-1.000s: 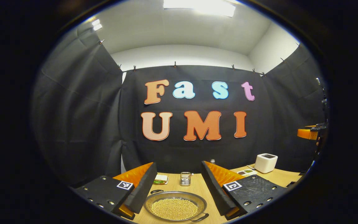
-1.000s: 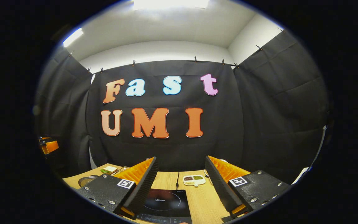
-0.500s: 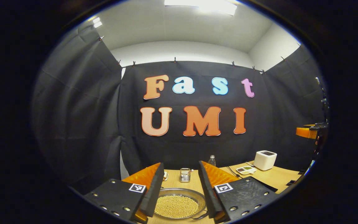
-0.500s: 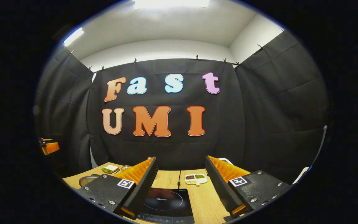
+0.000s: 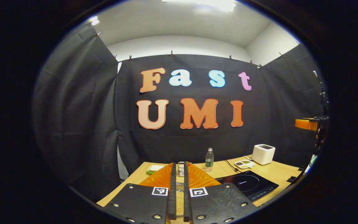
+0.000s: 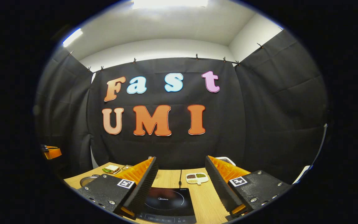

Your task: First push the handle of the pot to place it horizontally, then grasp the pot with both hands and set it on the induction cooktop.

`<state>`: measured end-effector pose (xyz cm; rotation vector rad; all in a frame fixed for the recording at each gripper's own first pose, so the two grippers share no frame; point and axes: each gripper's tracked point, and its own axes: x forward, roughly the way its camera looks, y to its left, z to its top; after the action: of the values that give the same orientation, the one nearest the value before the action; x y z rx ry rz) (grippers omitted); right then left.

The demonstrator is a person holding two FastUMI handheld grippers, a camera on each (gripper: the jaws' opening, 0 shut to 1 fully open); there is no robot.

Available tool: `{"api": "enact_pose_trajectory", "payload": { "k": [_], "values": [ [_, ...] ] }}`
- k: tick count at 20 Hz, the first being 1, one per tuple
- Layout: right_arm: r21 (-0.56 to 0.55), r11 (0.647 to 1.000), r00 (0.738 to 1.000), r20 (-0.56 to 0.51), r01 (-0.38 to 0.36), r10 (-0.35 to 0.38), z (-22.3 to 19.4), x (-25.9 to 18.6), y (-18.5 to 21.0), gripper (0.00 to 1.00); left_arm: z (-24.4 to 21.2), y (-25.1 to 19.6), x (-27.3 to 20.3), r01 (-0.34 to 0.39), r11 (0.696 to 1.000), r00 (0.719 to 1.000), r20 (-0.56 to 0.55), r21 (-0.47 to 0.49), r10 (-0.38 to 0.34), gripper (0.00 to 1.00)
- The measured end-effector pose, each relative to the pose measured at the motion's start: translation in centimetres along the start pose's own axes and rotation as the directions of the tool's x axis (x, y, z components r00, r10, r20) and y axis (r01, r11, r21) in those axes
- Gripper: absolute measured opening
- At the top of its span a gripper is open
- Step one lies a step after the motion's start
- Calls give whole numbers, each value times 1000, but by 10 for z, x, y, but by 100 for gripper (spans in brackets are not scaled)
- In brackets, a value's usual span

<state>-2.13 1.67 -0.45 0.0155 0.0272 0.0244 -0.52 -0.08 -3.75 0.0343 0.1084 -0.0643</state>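
Left tool (image 5: 179,174) now closed, blocking pot (image 5: 180,199); bottle (image 5: 209,158) behind. Right tool (image 6: 181,174) open above cooktop (image 6: 166,203).

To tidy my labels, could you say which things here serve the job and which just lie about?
Job: round metal pot of yellow beans; flat black induction cooktop.
Lying about: clear plastic bottle; white boxy appliance; sandwich; white compartment dish.

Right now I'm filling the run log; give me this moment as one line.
left gripper: jaws shut, above pot of beans | right gripper: jaws open, over induction cooktop | pot not on cooktop
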Motion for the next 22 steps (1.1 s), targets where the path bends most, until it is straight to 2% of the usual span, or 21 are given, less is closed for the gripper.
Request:
{"api": "enact_pose_trajectory", "payload": {
  "k": [2, 9, 16, 22],
  "values": [
    [-9, 1000, 1000, -2, 4, -4, -1, 0, -2, 95, -14, -7, 0, 23, 1000, 999, -31, -4, -23, 5],
    [-3, 1000, 1000, -3, 12, -12, -3, 1, -3, 95, -67, -11, -7, 49, 997, 988, -144, -55, -57, 4],
    [-12, 1000, 1000, -20, 7, -7, -8, 2, 2, 95, -122, -16, -15, 61, 995, 962, -260, -76, -79, 4],
    [-11, 1000, 1000, -21, 4, -4, -9, 0, 4, 95, -168, -23, -28, 68, 993, 929, -358, -96, -98, 4]
  ]
}}
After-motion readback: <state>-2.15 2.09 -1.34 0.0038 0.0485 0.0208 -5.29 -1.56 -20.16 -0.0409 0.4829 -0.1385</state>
